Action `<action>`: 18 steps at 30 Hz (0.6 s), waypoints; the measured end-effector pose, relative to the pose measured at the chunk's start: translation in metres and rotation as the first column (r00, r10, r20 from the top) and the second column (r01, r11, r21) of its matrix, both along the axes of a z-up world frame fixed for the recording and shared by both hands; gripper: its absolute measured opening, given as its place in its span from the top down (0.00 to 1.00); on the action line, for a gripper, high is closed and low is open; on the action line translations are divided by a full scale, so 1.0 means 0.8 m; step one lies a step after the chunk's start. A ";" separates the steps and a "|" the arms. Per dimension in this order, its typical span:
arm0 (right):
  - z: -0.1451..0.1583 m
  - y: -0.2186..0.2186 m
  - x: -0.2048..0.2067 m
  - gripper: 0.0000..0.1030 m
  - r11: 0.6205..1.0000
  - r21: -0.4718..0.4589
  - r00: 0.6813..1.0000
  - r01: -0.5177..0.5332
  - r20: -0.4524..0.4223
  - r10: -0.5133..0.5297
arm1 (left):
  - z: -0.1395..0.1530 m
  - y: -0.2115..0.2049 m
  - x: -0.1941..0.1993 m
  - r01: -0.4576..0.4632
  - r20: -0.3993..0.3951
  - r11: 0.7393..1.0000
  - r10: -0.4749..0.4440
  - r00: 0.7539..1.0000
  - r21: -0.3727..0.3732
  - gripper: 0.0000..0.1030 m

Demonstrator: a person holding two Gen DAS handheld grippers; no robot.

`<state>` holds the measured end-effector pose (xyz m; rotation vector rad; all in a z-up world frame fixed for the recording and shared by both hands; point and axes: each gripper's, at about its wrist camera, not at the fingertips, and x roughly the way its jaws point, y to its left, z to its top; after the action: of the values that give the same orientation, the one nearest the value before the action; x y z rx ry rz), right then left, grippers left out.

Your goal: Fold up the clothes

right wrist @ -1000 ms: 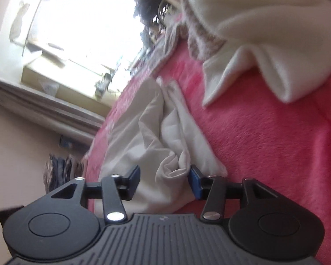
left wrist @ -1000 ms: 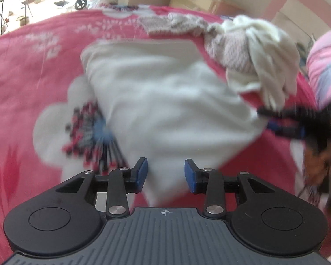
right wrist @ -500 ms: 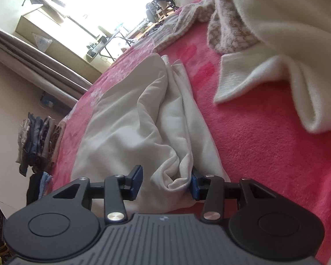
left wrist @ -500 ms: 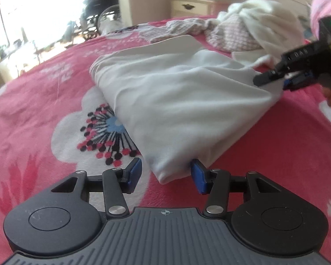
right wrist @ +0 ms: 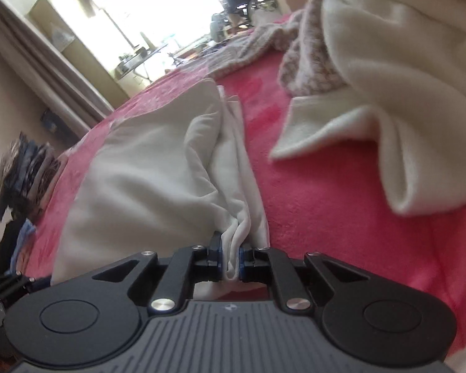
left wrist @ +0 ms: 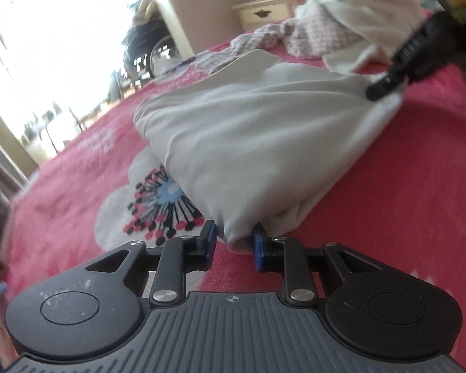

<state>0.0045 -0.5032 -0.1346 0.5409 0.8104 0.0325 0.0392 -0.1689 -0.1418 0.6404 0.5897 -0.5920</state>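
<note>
A folded white garment (left wrist: 264,143) lies on the bed, on a pink blanket (left wrist: 404,192) printed with a large white flower. My left gripper (left wrist: 234,245) sits at the garment's nearest corner. Its jaws are closing, with the rounded fold of cloth between the blue pads. My right gripper (right wrist: 230,261) is at the opposite corner, its jaws closing too, and its pads already pinch a bunched ridge of the white fabric. In the left view, that right gripper (left wrist: 385,87) appears as a black tip pressed on the far corner. A cream fleece garment (right wrist: 404,77) and a pink knitted piece (right wrist: 307,62) lie heaped just beyond.
</note>
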 end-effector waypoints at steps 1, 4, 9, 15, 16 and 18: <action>0.009 0.000 0.002 0.86 1.000 -0.018 1.000 -0.019 -0.012 0.019 | -0.001 -0.001 -0.002 0.006 0.012 1.000 -0.006 1.000 0.013 0.80; 0.045 -0.006 0.001 0.69 0.996 -0.085 0.999 -0.022 -0.029 0.020 | 0.000 0.000 -0.002 0.010 0.012 1.000 -0.010 1.000 0.024 0.80; 0.080 -0.007 0.023 0.69 0.997 -0.075 0.998 -0.029 0.061 0.034 | -0.004 -0.001 -0.004 0.012 0.026 0.999 -0.012 1.000 0.030 0.80; 0.035 0.004 0.094 0.70 0.994 -0.007 0.994 -0.105 0.001 0.105 | -0.005 -0.002 -0.009 0.020 0.047 0.998 -0.022 0.999 0.052 0.80; 0.028 0.004 0.100 0.92 0.994 -0.002 0.994 -0.111 -0.016 0.111 | -0.004 -0.002 -0.010 0.018 0.045 0.999 -0.020 0.999 0.050 0.81; 0.026 -0.004 0.097 0.94 0.997 0.024 0.997 -0.075 -0.010 0.076 | -0.001 -0.002 -0.010 0.016 0.041 0.999 -0.018 0.999 0.045 0.82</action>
<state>0.0823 -0.5067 -0.1140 0.5333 0.8416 0.1091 0.0315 -0.1704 -0.1424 0.6993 0.5601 -0.5815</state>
